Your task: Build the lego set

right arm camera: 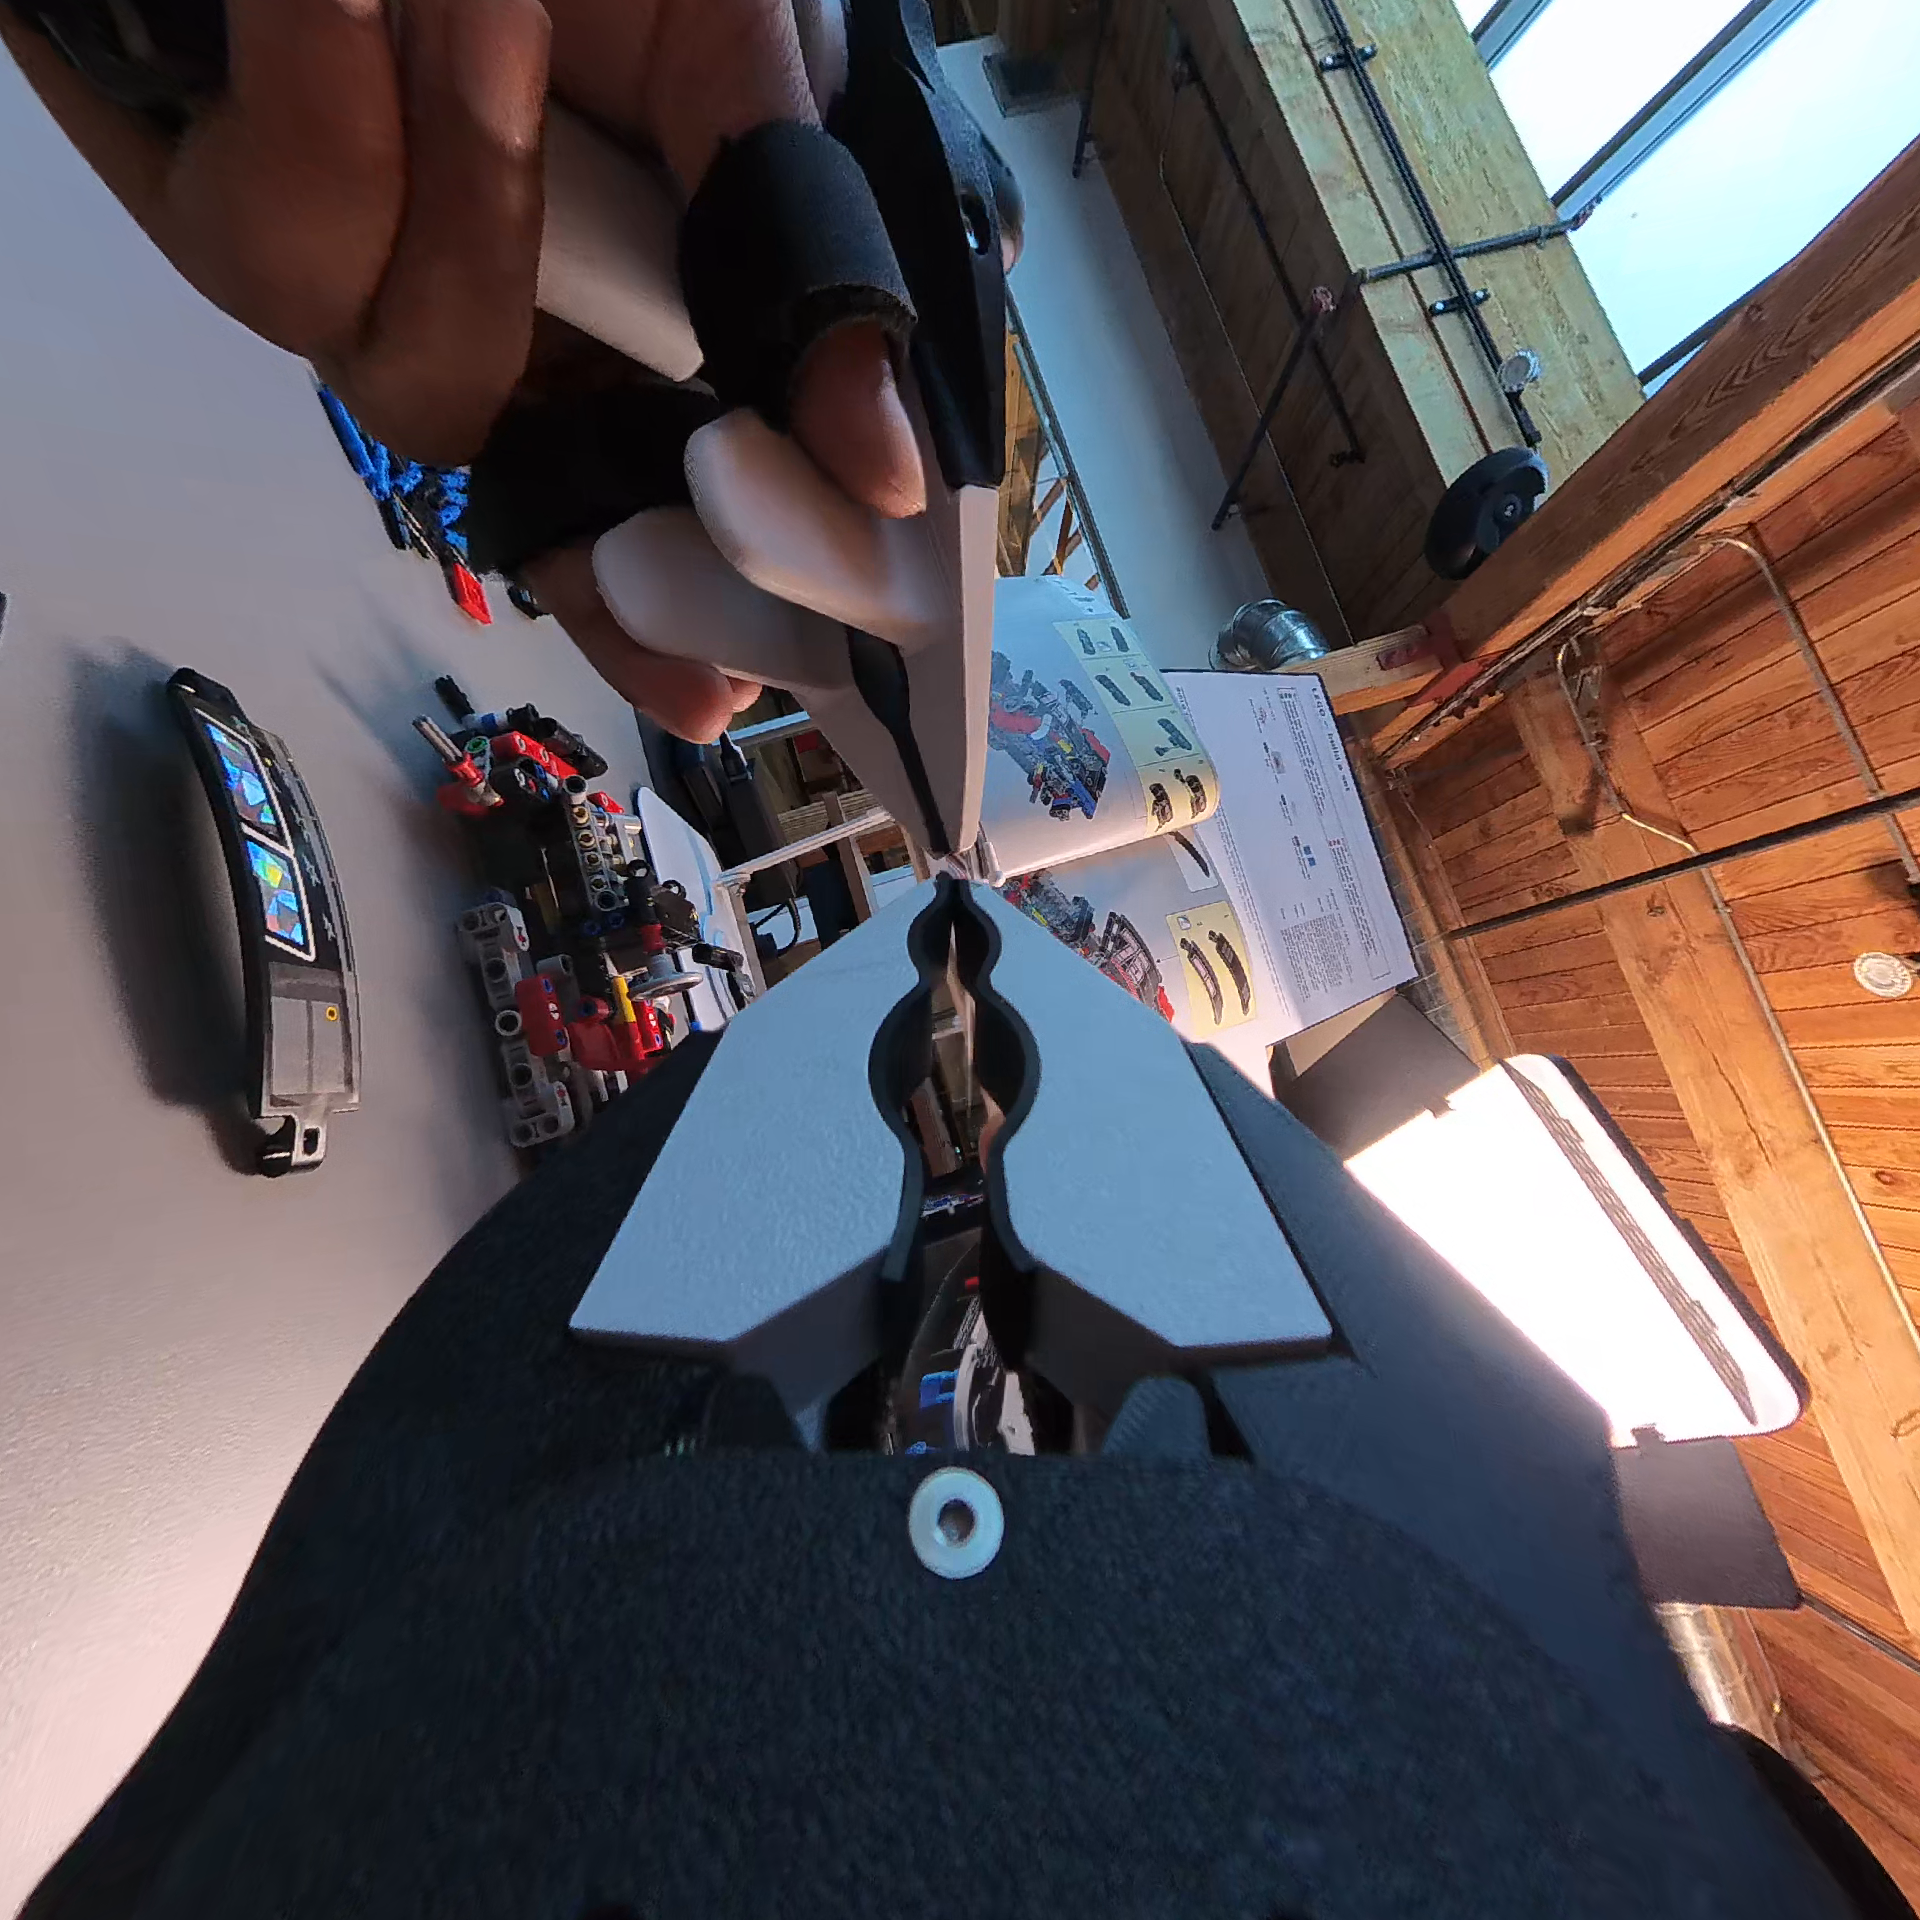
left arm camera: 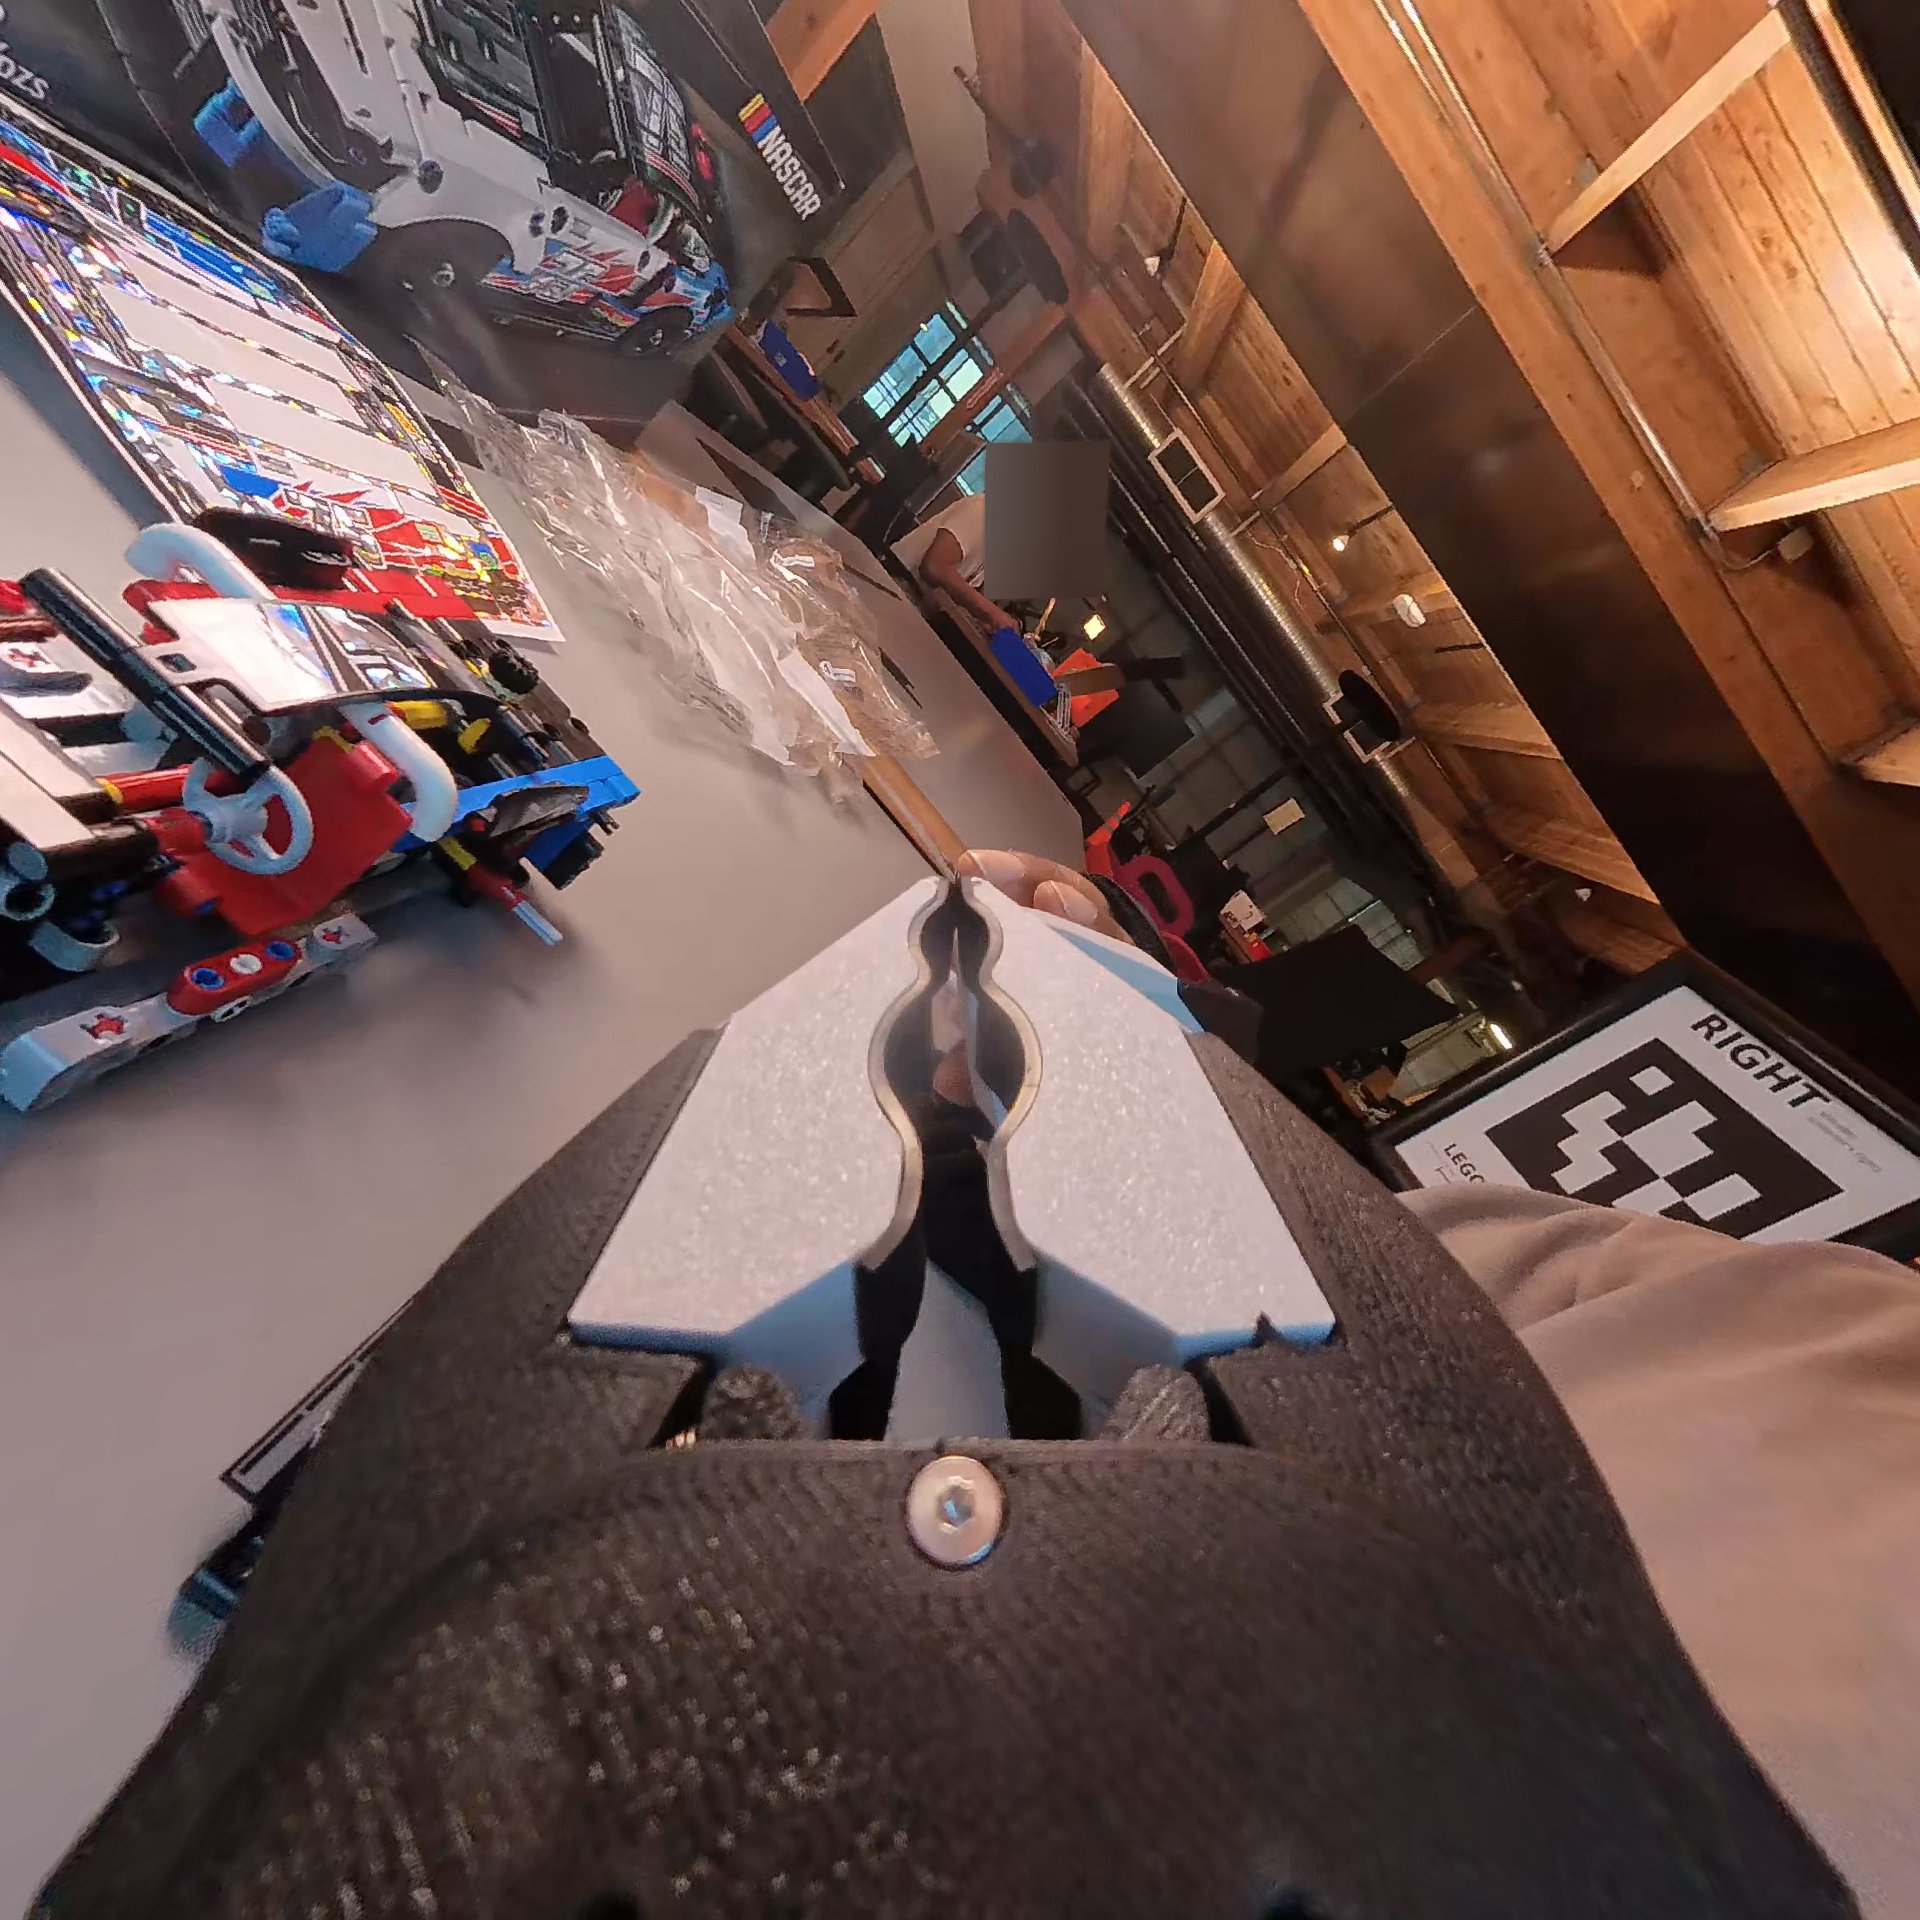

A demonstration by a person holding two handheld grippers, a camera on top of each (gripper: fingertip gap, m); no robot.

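Note:
My left gripper (left arm camera: 951,891) and right gripper (right arm camera: 948,888) are both shut and meet tip to tip above the table. A small thin shiny sticker (right arm camera: 968,862) is pinched at their tips; its edge shows as a thin line in both jaw gaps. In the right wrist view the left gripper (right arm camera: 954,831) comes down from above in a hand (right arm camera: 416,208). The part-built lego car (left arm camera: 239,790) stands on the grey table to the left, and also shows in the right wrist view (right arm camera: 582,935). A black curved panel (right arm camera: 275,914) with shiny stickers lies flat on the table.
A sticker sheet (left arm camera: 260,395) and the set's box (left arm camera: 468,156) lie behind the car. Empty clear bags (left arm camera: 707,582) lie farther back. Open instruction booklet (right arm camera: 1101,727) stands beyond the grippers. Loose blue and red parts (right arm camera: 416,499) lie on the table. A lit lamp panel (right arm camera: 1558,1247) is at right. Only a small space, under 4 cm, lies between the two pairs of fingers.

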